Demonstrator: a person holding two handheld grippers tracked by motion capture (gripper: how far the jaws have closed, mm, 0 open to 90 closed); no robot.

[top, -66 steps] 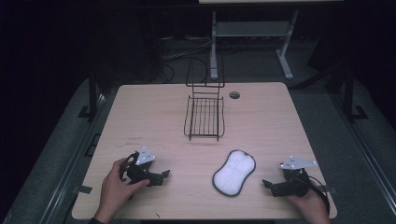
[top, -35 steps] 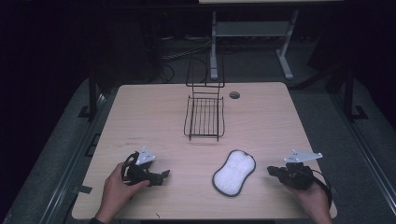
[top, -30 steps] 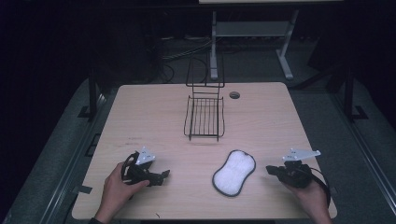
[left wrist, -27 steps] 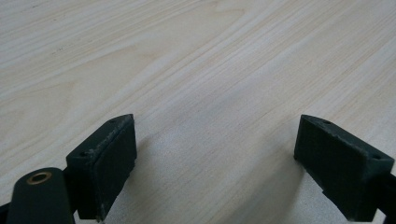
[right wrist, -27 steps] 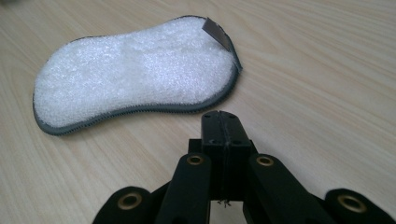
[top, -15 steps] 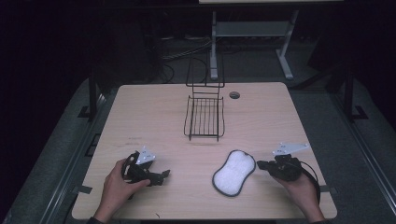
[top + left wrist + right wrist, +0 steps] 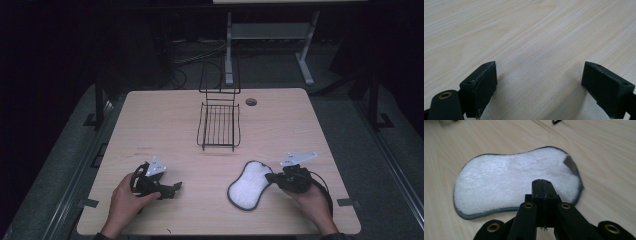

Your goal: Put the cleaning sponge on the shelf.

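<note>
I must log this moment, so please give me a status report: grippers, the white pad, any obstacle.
Left gripper open, over bare table. Right gripper shut, tips at the white pad, nothing held. Wire rack stands apart, farther back. No obstacle.

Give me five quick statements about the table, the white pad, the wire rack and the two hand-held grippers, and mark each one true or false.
1. The white pad lies flat on the wooden table. True.
2. The left hand-held gripper has its jaws shut. False: they stand wide apart over bare wood.
3. The right hand-held gripper has its jaws pressed together at the edge of the white pad. True; whether they pinch the pad's rim cannot be told.
4. The black wire rack sits on top of the white pad. False: it stands apart from the pad, farther from the person.
5. The wire rack holds a dish. False: nothing lies in it.
</note>
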